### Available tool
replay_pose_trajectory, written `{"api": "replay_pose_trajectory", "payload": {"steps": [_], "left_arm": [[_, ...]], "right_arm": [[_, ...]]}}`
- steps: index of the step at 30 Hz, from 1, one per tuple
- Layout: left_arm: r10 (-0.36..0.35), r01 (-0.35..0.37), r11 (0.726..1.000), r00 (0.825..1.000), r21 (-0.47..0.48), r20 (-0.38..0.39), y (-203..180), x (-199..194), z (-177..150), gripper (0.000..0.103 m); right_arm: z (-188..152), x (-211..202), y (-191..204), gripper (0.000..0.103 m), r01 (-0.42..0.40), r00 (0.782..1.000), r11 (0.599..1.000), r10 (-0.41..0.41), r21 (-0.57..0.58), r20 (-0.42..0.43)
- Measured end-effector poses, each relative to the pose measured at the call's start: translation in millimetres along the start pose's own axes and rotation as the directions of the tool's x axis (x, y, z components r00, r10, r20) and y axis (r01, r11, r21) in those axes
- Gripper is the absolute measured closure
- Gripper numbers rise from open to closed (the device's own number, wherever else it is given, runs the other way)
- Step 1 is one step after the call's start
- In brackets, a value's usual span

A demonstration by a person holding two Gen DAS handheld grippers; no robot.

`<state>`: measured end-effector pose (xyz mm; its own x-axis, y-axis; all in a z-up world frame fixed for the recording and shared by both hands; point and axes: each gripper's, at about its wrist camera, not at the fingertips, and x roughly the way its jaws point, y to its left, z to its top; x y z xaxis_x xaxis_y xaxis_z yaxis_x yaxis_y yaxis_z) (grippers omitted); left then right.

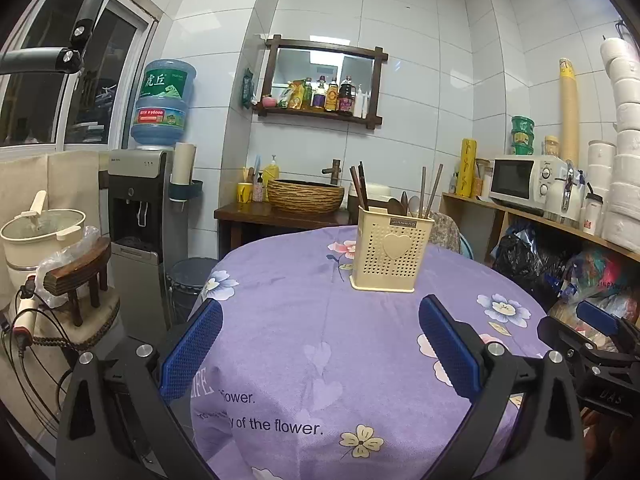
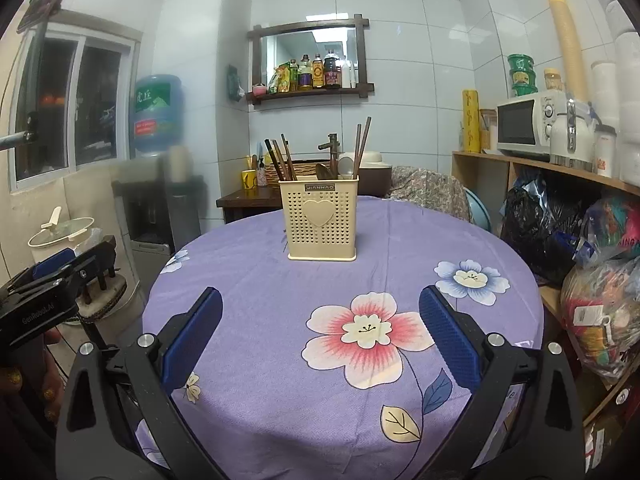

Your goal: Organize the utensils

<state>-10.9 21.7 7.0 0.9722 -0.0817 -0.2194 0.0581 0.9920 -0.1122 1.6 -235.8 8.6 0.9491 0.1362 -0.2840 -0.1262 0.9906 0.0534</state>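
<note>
The left claw [image 1: 320, 344] has its blue pads spread wide apart over the near edge of the tabletop [image 1: 304, 320], gripping nothing. The right claw [image 2: 320, 336] is likewise spread and empty. Toward the tabletop's far edge stands the cream utensil holder [image 2: 320, 220], upright, with chopsticks [image 2: 362, 144] and spoons [image 2: 345, 166] inside.
</note>
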Motion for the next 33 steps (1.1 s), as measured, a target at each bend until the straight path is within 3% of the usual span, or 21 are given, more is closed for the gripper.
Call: {"api": "replay_pose_trajectory", "payload": {"steps": [33], "left_arm": [[-0.009,0.008,1.0,0.999,-0.011,-0.045,-0.1,7.6,1.5,0.005]], "right_arm": [[-3.0,9.1,9.4,0.006,-0.024,0.999,1.0,0.023,-0.012,-0.024]]}}
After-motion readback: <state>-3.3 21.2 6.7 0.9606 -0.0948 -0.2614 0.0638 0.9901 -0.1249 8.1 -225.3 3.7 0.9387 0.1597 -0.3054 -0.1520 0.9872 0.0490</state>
